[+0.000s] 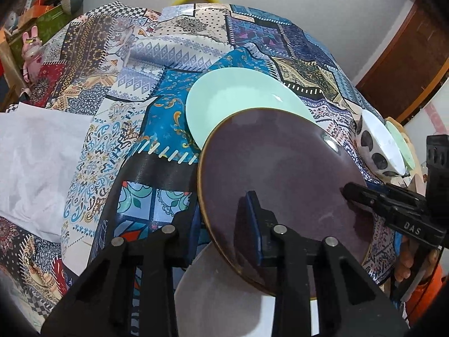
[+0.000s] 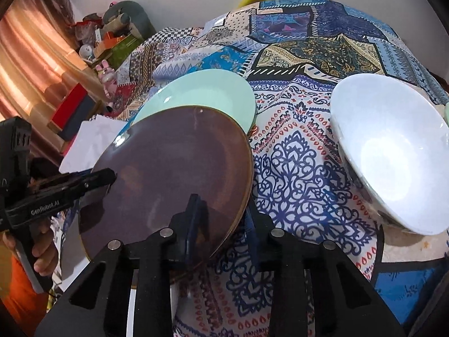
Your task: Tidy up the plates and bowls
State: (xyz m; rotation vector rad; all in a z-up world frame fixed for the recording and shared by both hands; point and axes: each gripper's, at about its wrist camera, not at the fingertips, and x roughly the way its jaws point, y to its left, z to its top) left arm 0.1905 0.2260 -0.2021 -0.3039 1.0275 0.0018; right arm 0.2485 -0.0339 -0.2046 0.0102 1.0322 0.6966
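Two grippers hold one dark purple plate (image 1: 280, 174) by opposite edges, lifted and tilted above the patterned cloth (image 1: 157, 129) on the desk. The left gripper (image 1: 224, 221) has its fingers closed on the plate's near-left rim, one finger (image 1: 254, 219) lying on the upper face and the other beneath. The right gripper (image 2: 221, 219) clamps the opposite rim in the same way, one finger (image 2: 193, 219) on top and one below; seen from the left wrist, its tip reaches onto the plate from the right.

Just beyond the fingers lies a mint-green plate (image 1: 238, 98) flat on the cloth, its near part hidden behind the purple plate's far edge. A white bowl (image 2: 393, 163) stands to the right of the right fingers, apart from both plates, with a second, pale green bowl (image 1: 400, 140) just behind it.

The step in hand appears to be stacking the purple plate on the green one. To do it well, level the plate first, keep both grips equal, centre it over the green plate, and lower gently. Release only once the rim rests, since glazed ware probably slips easily.
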